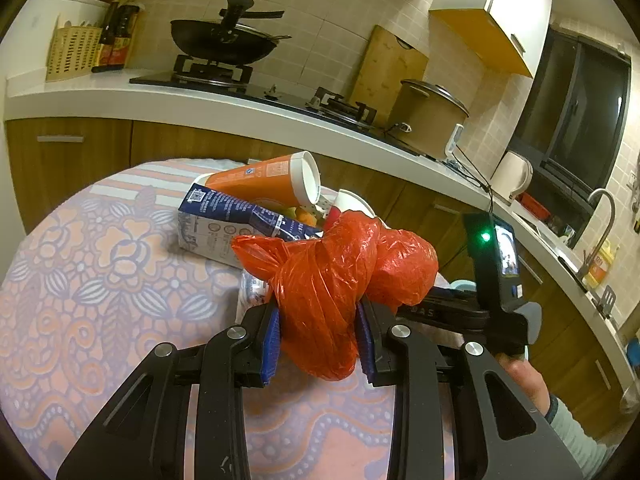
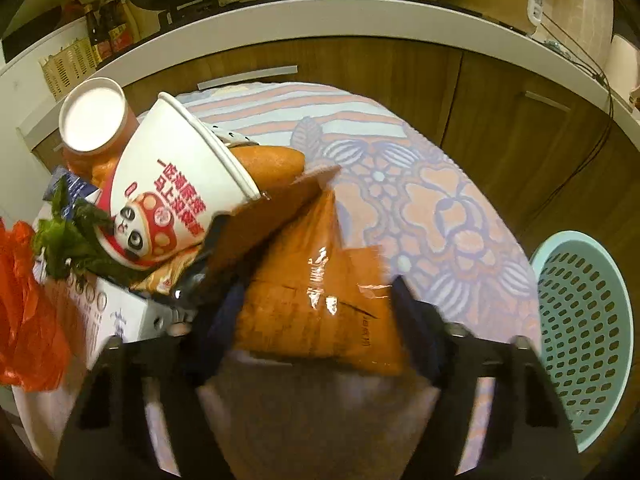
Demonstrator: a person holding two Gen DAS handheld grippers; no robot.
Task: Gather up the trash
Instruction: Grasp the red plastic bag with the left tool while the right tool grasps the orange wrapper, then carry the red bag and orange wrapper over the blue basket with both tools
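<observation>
Blue pads [image 1: 272,344] of the left tool [image 1: 320,344] squeeze a red plastic bag [image 1: 332,280], with the jaws closed partway around its twisted middle. I think the bag is soft, light and slippery (it could slide out), so the bunched part is a good place to grab. Behind it on the counter [image 1: 100,280] lie a blue milk carton [image 1: 224,220] and an orange cup [image 1: 268,178].

Next, the right view is blurry. The right tool [image 2: 320,320] has its jaws fairly wide on both sides of a flat brown cardboard piece [image 2: 320,300], which looks stiff and light. I cannot tell if it really grips it. A white noodle cup [image 2: 172,184] leans close by. A green basket [image 2: 588,332] waits off the counter's right edge.
</observation>
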